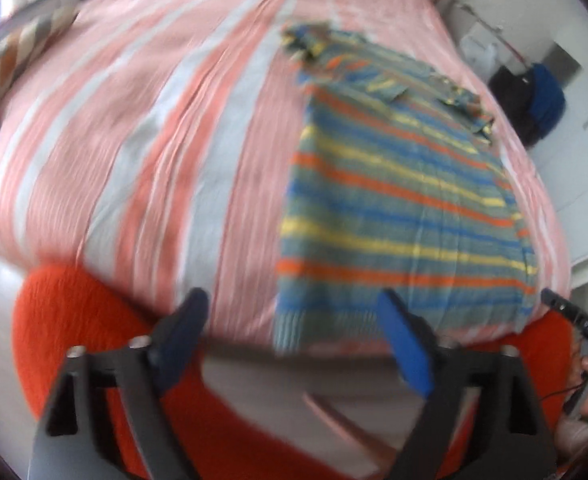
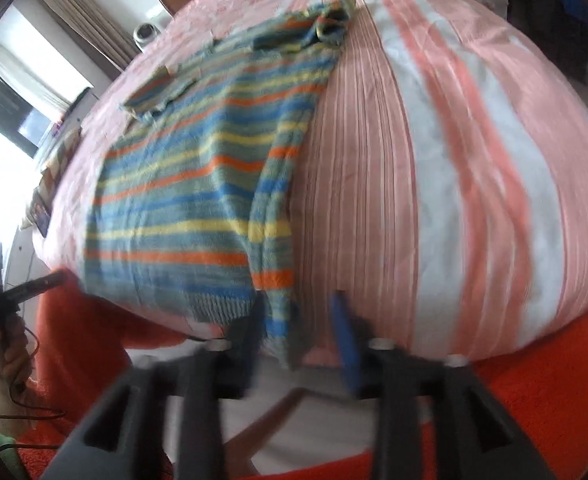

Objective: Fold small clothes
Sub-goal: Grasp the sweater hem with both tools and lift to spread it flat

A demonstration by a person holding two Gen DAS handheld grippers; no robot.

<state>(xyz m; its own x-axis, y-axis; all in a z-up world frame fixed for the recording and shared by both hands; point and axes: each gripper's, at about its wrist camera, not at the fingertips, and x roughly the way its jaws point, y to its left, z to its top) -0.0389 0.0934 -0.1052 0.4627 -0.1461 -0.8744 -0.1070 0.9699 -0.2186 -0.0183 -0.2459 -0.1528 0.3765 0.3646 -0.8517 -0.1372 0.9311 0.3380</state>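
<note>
While the left wrist view was smeared by motion, its main facts were readable. Striped knitted sweater (image 1: 406, 200) lay flat on the pink-and-white striped bedspread (image 1: 153, 140), filling the right half of the frame, ribbed hem at the lower edge, collar and sleeves toward the upper right. Long axis ran from bottom centre up to upper right; stripes crossed it. Left gripper (image 1: 306, 336) stood wide apart at the bottom of the frame with nothing between the blue pads; only bedspread and the hem's left corner lay beyond them. An orange fuzzy cloth (image 1: 73, 320) sat at lower left.

Right wrist view: same sweater (image 2: 181, 184) occupied the left and centre, collar at upper centre, hem at lower centre. One long sleeve (image 2: 277, 232) was already folded along the body's right edge, its cuff hanging at the bed's near edge. Right gripper (image 2: 298, 336) was partly parted, the cuff between the pads; blur hid any contact, so I judged it unclamped. A hand (image 2: 5, 344) holding the other tool showed at lower left.

Risks, as judgement: a closing pinch could catch bedspread with the cuff, or drag the sleeve off its fold line; the overhanging hem might slide off the edge.
</note>
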